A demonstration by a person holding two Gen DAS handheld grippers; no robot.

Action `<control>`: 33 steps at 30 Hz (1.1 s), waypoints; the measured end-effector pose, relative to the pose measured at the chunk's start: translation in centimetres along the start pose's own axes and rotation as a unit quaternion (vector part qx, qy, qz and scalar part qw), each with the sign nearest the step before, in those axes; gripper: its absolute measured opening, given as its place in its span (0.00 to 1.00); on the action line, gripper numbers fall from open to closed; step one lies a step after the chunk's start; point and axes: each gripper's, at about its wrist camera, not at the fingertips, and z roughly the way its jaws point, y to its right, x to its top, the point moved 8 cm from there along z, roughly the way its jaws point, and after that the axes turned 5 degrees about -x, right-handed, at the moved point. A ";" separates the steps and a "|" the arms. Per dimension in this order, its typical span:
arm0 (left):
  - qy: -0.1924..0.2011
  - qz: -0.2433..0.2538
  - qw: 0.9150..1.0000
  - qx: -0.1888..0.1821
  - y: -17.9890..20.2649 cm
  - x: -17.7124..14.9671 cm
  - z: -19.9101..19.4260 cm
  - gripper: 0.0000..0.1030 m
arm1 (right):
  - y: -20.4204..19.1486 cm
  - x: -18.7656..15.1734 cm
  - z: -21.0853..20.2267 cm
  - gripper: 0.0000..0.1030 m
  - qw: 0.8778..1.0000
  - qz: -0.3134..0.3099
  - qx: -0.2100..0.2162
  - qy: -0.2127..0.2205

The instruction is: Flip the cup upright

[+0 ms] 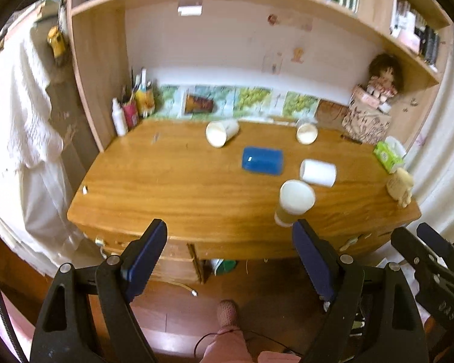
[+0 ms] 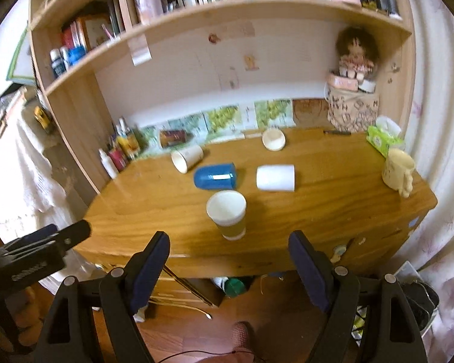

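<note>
Several cups sit on the wooden desk point(image 1: 172, 187). A paper cup with a tan sleeve point(image 1: 295, 201) stands upright near the front edge; it also shows in the right wrist view point(image 2: 228, 213). A blue cup point(image 1: 262, 161) point(image 2: 215, 176), a white cup point(image 1: 317, 172) point(image 2: 275, 177) and a paper cup point(image 1: 221, 132) point(image 2: 186, 158) lie on their sides. Another cup point(image 1: 306, 131) point(image 2: 274, 139) sits at the back. My left gripper point(image 1: 230, 236) and right gripper point(image 2: 229, 246) are both open and empty, held off the desk's front edge.
A cream mug point(image 2: 398, 172) and green tissue pack point(image 2: 383, 139) stand at the desk's right edge. A pen holder and bottles point(image 1: 130, 109) are at the back left. A doll on a box point(image 2: 355, 90) is at the back right. Bookshelves rise above.
</note>
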 end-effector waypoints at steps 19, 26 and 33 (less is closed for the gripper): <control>0.144 0.074 0.984 0.069 5.4 2.0 -5.8 0.96 | 2.0 1.3 -4.7 0.81 0.996 -0.009 -0.009 0.084; 0.160 0.079 0.981 0.074 7.1 2.1 -6.0 0.97 | 3.4 1.6 -4.6 0.83 0.996 -0.005 -0.010 0.093; 0.157 0.059 0.983 0.075 7.8 2.0 -5.3 0.98 | 4.4 1.8 -4.2 0.87 0.995 -0.015 -0.009 0.094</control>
